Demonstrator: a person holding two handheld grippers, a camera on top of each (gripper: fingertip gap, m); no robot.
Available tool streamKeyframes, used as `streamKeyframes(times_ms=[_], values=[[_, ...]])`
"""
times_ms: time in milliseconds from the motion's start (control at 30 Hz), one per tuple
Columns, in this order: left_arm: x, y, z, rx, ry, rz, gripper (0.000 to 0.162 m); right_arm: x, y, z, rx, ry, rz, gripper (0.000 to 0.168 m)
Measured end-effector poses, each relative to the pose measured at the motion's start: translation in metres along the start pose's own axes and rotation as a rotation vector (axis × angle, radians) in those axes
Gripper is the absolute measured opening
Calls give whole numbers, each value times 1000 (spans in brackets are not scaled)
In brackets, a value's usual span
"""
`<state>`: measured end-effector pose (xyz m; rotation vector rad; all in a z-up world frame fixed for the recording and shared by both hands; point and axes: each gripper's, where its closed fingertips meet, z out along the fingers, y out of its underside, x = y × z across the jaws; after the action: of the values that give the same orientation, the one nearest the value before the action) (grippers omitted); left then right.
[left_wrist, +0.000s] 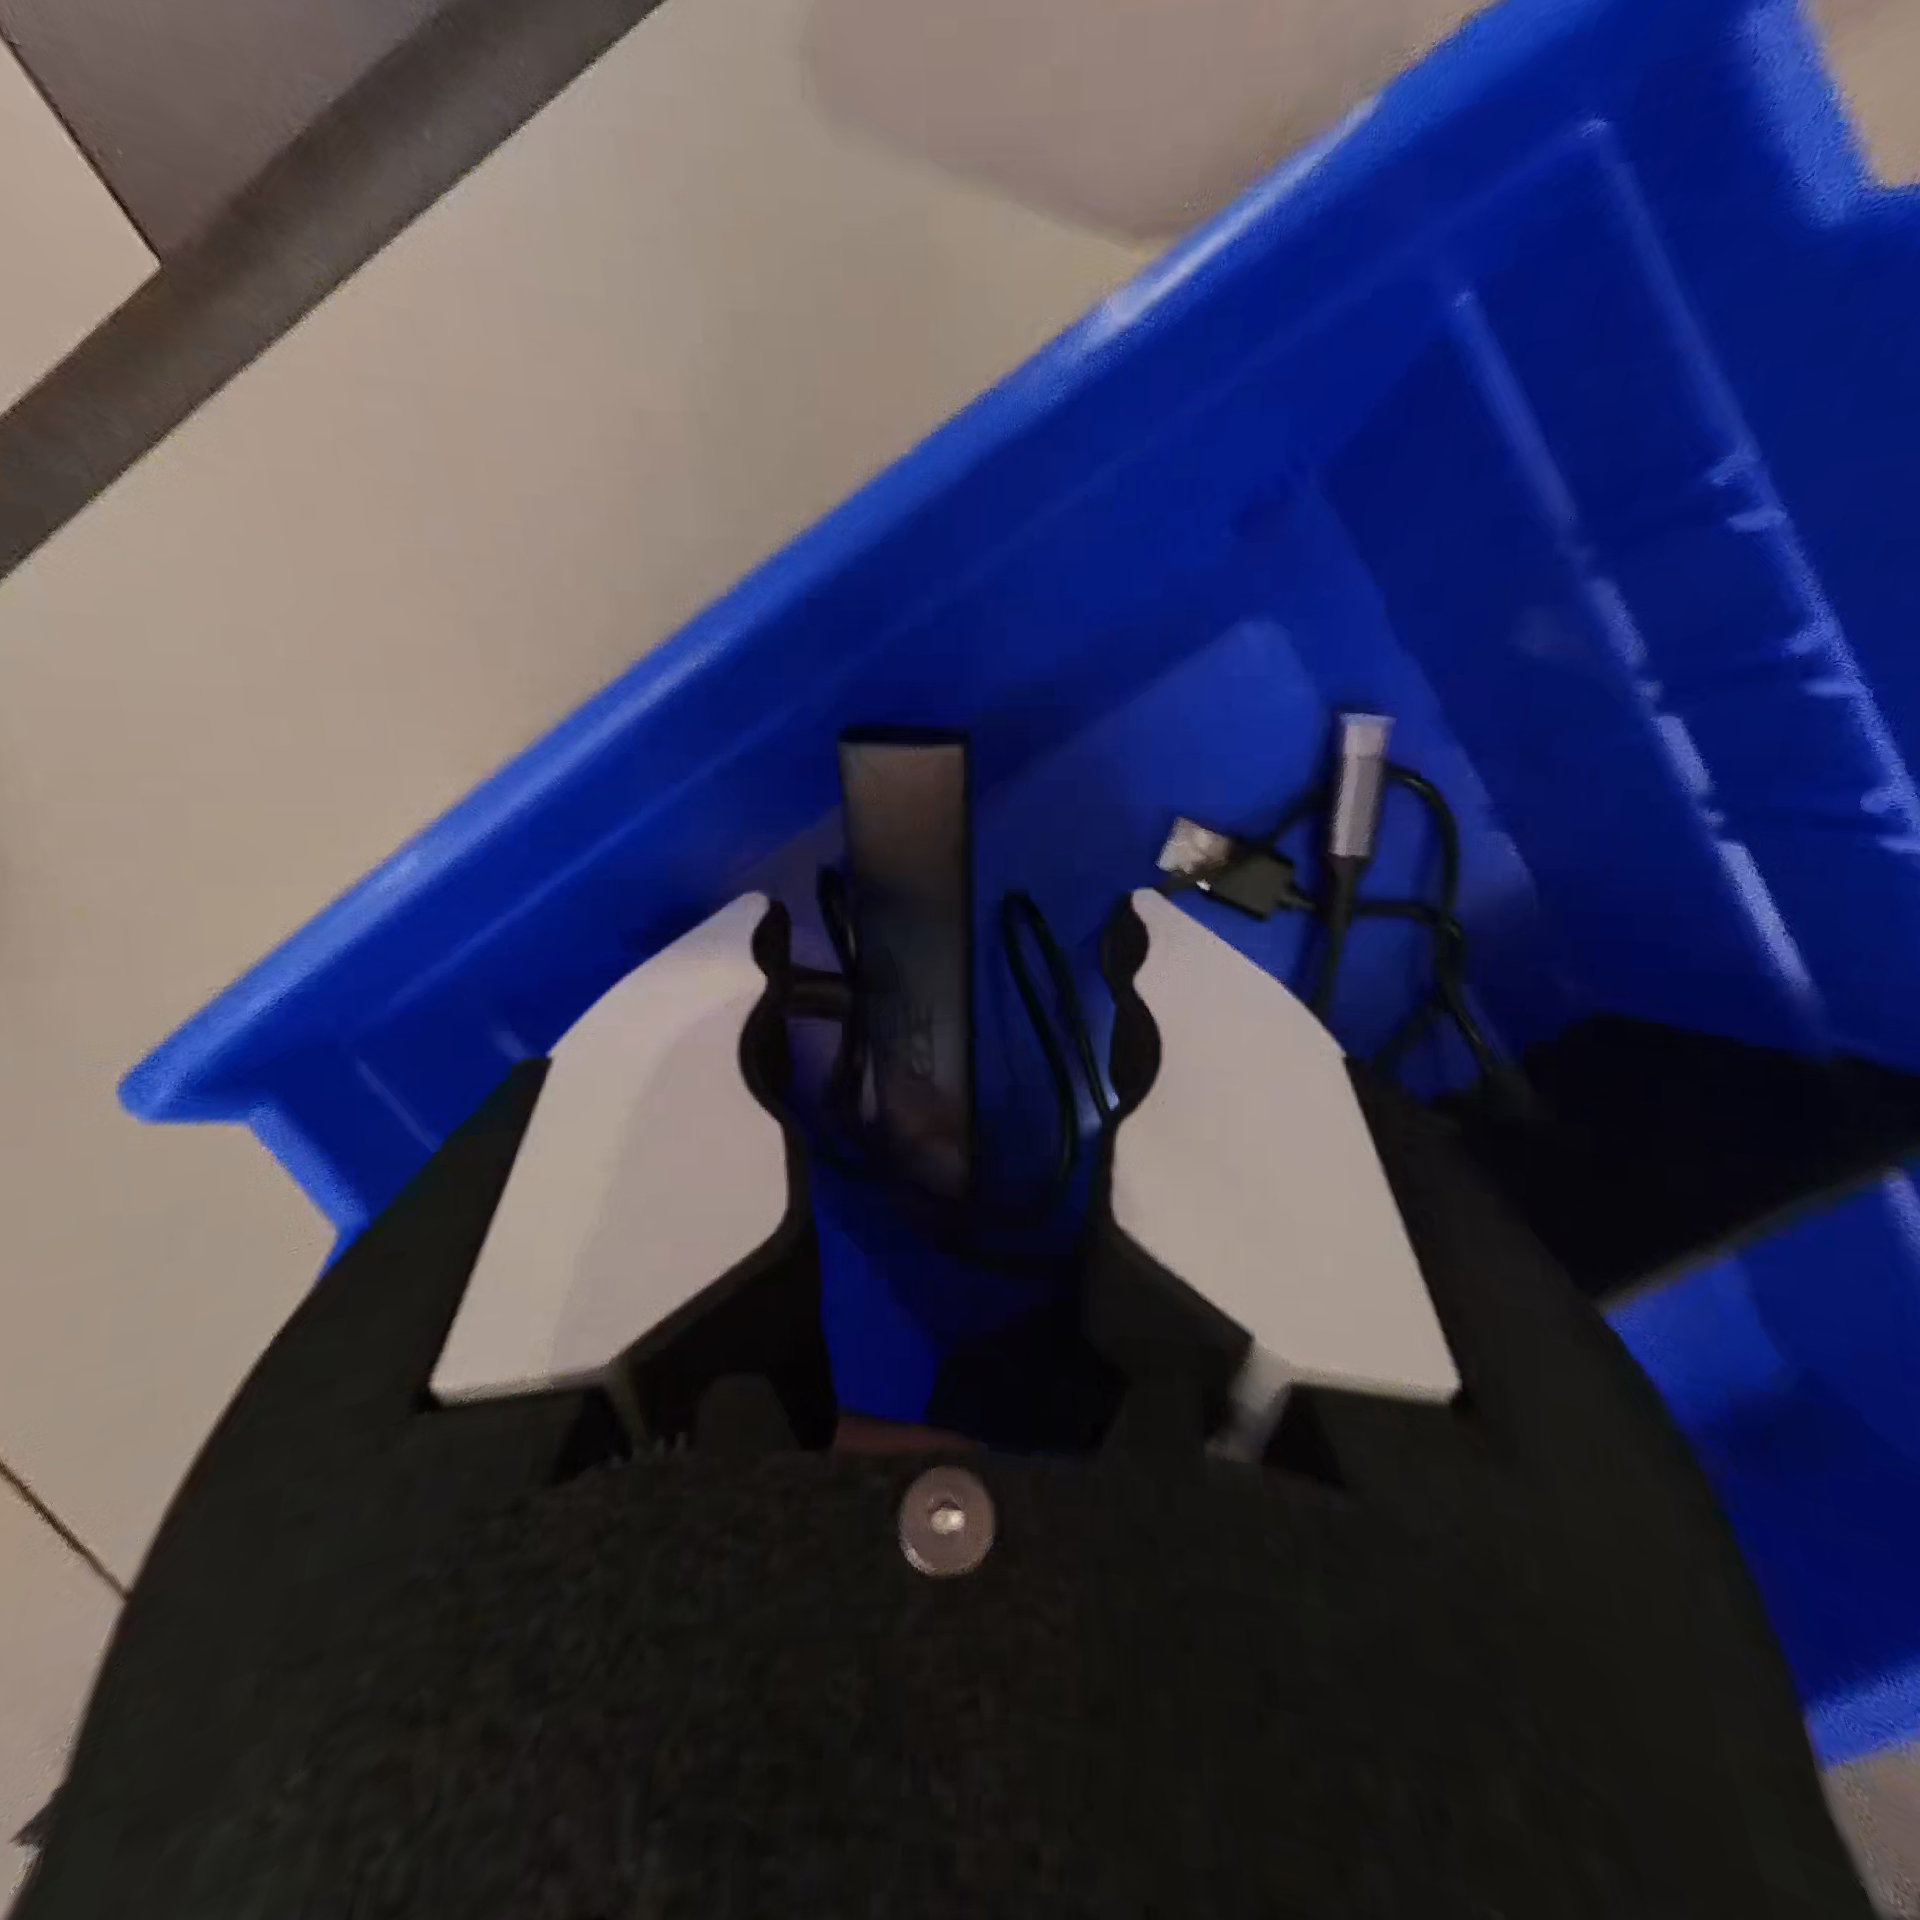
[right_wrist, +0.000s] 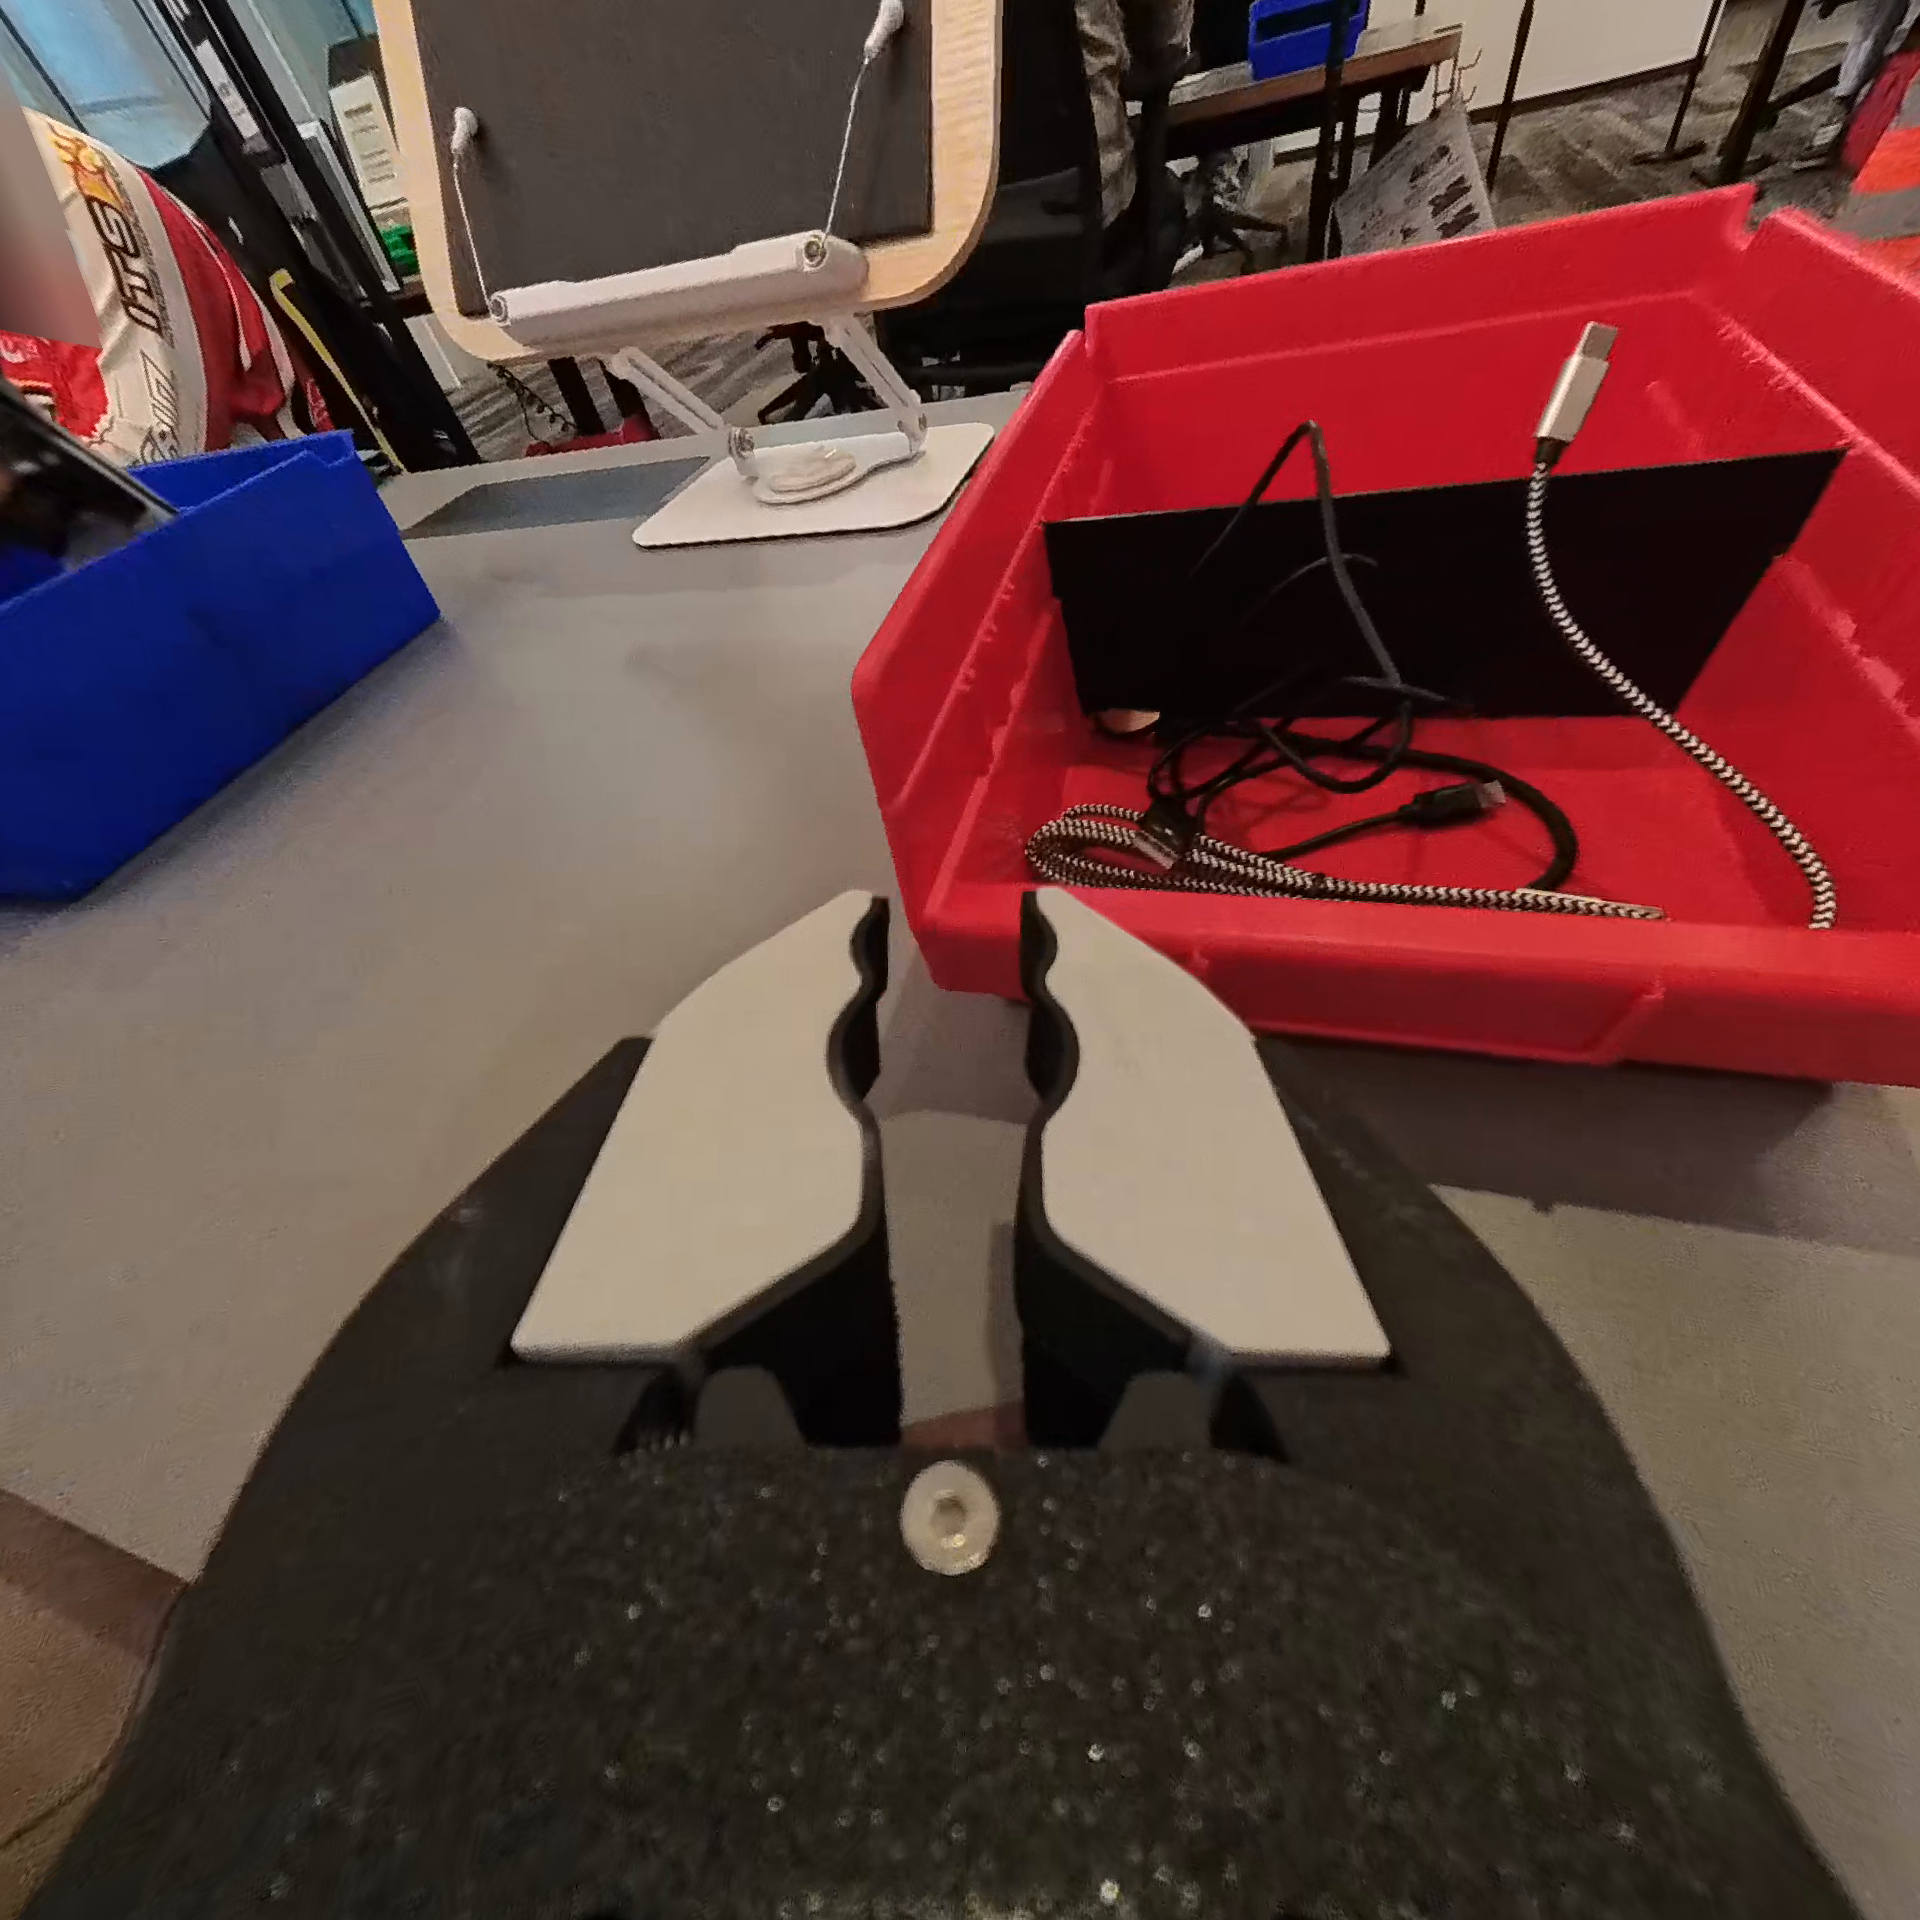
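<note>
Here, the left hand-held gripper (left_wrist: 948, 935) hangs over the blue bin (left_wrist: 1143, 582), jaws spread wide around a dark slim adapter stick (left_wrist: 909, 935) with nothing visibly pinched; loose black cable (left_wrist: 1039, 997) loops beside the stick and could snag a finger or lift with it. At centre right of that frame lies a grey-plugged cable (left_wrist: 1351, 810). The right hand-held gripper (right_wrist: 954, 909) sits empty above the grey bench (right_wrist: 582, 790), jaws parted slightly, just beside the red bin (right_wrist: 997, 582) holding a braided cable (right_wrist: 1621, 675)
</note>
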<state>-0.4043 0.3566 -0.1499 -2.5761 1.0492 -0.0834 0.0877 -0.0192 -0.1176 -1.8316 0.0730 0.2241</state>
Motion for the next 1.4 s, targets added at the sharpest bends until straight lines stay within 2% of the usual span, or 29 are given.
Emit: streamKeyframes(times_ms=[33,100,200,333,433,600,700,800,900,967,1033,1133,1233,1400], values=[[-1,-1,4,-7,-21,4,54,0,1,0,-5,-4,-3,23],[-5,1,9,-29,-89,27,28,-4,2,1,-12,-12,1,23],[-9,1,-5,-5,-209,100,24,-8,2,3,-12,-37,22,23],[-6,-17,-71,152,-408,249,23,-17,3,3,-15,-62,18,23],[17,-41,-140,343,-442,337,23,-23,2,1,-13,-64,-14,23],[104,-77,-254,723,-369,534,22,-39,-4,0,17,-94,-71,23],[176,-87,-311,950,-276,684,22,-69,-19,5,43,-227,-110,24],[242,-91,-363,1157,-174,802,22,-114,-48,8,73,-444,-126,26],[285,-100,-415,1344,-143,862,22,-146,-88,8,133,-583,-126,28],[311,-100,-440,1436,-66,896,22,-162,-109,5,169,-650,-103,28],[333,-98,-437,1457,-1,933,22,-173,-118,0,178,-717,-69,29],[370,-84,-394,1417,199,974,22,-181,-121,-11,181,-817,3,30],[414,-59,-351,1394,481,949,22,-185,-123,-19,185,-936,85,33],[465,-28,-316,1381,765,891,22,-202,-120,-20,152,-1144,102,45]])
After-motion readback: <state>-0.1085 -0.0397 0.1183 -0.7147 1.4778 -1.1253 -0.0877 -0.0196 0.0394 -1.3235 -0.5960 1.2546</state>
